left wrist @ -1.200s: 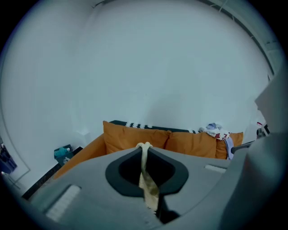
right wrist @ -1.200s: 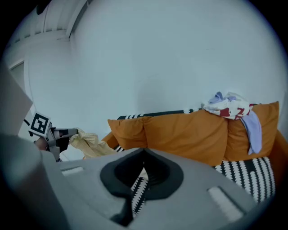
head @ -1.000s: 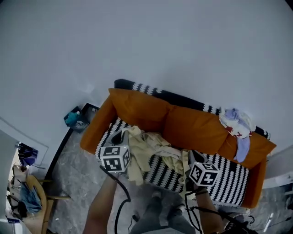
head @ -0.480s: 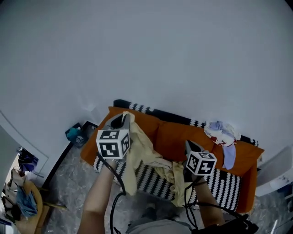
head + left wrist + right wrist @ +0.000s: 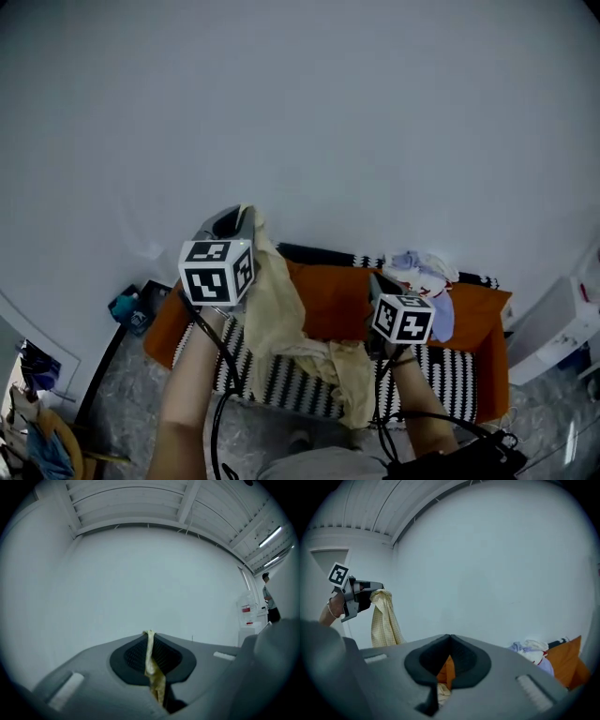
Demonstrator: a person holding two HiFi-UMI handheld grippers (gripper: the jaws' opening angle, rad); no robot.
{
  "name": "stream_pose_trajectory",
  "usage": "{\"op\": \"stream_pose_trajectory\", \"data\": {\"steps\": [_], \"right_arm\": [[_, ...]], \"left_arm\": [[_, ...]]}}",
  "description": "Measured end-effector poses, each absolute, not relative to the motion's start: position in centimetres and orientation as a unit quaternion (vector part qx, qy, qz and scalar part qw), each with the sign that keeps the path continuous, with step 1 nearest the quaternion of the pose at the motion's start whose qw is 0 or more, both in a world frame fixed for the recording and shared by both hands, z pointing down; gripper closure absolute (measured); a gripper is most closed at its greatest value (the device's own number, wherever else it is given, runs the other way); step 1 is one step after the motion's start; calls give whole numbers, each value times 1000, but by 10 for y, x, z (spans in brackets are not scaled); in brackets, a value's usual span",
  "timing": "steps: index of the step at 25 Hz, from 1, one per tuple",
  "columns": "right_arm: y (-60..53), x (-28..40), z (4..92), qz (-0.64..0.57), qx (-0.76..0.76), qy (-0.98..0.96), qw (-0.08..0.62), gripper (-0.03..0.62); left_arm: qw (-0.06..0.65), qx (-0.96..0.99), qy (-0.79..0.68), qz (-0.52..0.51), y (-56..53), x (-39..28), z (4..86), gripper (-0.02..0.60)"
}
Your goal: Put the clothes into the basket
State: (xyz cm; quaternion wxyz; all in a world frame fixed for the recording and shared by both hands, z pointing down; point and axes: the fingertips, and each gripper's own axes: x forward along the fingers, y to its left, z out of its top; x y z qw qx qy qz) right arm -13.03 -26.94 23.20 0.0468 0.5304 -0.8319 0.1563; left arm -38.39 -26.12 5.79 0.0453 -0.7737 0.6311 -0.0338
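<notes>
Cloth (image 5: pixel 281 319): you've lifted it clear of the sofa (image 5: pixel 469 314) seat, and it now hangs between both grippers.
Left gripper (image 5: pixel 149 634): clamped on its top edge.
Right gripper (image 5: pixel 449 638): closed on the lower end.
Basket: not in view, so carrying comes next.
Pile (image 5: pixel 419 272): waits at the right end of the sofa back.

Soft, even light is filling the room and tinting all my views a cool blue-grey; the white wall (image 5: pixel 300 122) is showing no hard shadows and no glare. In the left gripper view, strip lights (image 5: pixel 272 535) are glowing at the upper right. Both gripper views are bending strongly towards their edges, with black corners closing round the circle. The grey bodies of my left gripper (image 5: pixel 149 633) and right gripper (image 5: pixel 449 637) are looking soft close to the lens, their dark pads swallowing detail, while the pale yellow cloth (image 5: pixel 154 674) is catching the light. In the head view the sofa (image 5: pixel 328 291) is bowing and the floor (image 5: pixel 122 394) is lying dimmer.
</notes>
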Motion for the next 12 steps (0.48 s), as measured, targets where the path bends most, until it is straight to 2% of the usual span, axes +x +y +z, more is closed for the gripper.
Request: {"op": "stream_pose_trajectory", "data": {"steps": [12], "right_arm": [[-267, -51, 205, 123, 632, -764, 42, 591]], "left_arm": [[68, -852, 519, -23, -306, -276, 46, 568]]}}
